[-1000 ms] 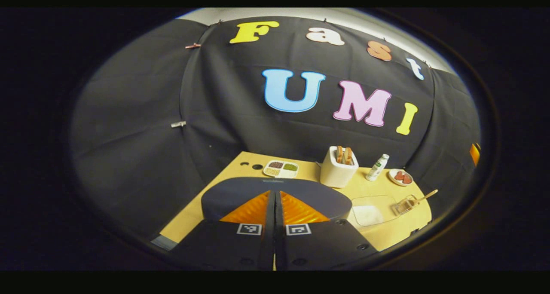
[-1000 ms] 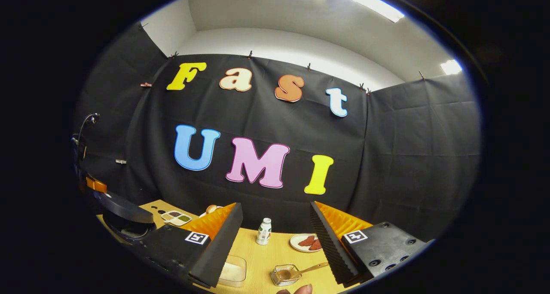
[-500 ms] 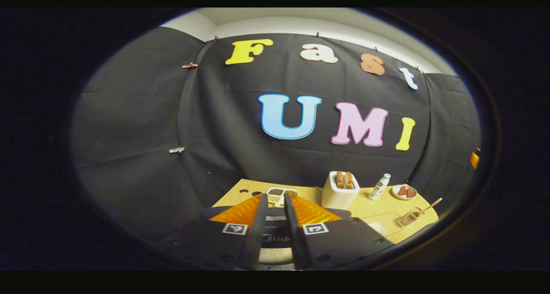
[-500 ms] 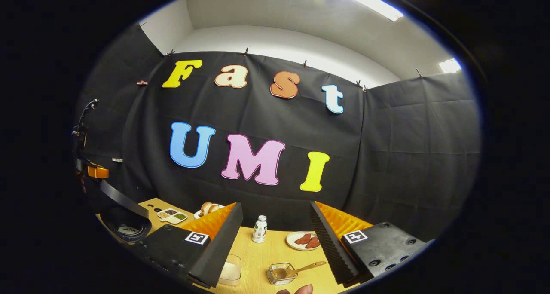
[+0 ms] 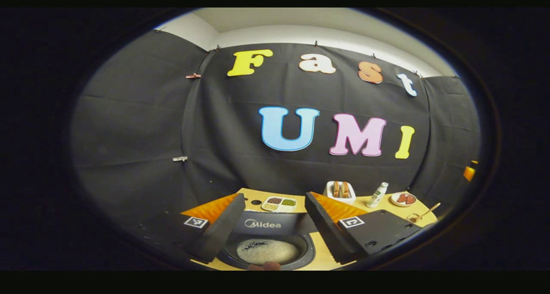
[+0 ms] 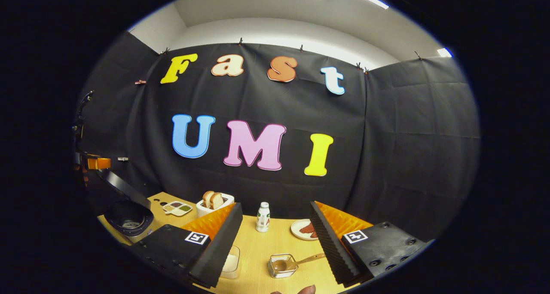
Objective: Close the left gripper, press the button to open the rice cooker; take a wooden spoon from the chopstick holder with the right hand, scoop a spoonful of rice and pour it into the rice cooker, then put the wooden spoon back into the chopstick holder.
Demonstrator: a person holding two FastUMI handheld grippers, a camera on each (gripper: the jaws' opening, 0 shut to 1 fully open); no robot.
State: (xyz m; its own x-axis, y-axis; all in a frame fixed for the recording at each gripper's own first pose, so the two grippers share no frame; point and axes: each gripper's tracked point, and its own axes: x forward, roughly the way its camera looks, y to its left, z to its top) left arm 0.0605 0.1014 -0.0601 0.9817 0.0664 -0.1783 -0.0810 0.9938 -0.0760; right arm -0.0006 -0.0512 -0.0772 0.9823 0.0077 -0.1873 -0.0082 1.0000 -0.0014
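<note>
White toaster [image 6: 215, 206] with bread, small bottle [image 6: 262, 217], divided snack tray [image 5: 279, 204]

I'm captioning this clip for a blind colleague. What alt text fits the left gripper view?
The left gripper hangs open over the rice cooker, whose lid stands raised, with white rice in the pot. Behind it on the wooden table sit a divided tray, a toaster, a small bottle and a plate.

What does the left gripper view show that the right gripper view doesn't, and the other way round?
Left gripper view: looks straight down into the open rice cooker, whitish grains in its pot. Right gripper view: a clear rice container and the cooker's raised lid from the side. Both: toaster, bottle, plate, wooden spoon, and open jaws in front.
</note>
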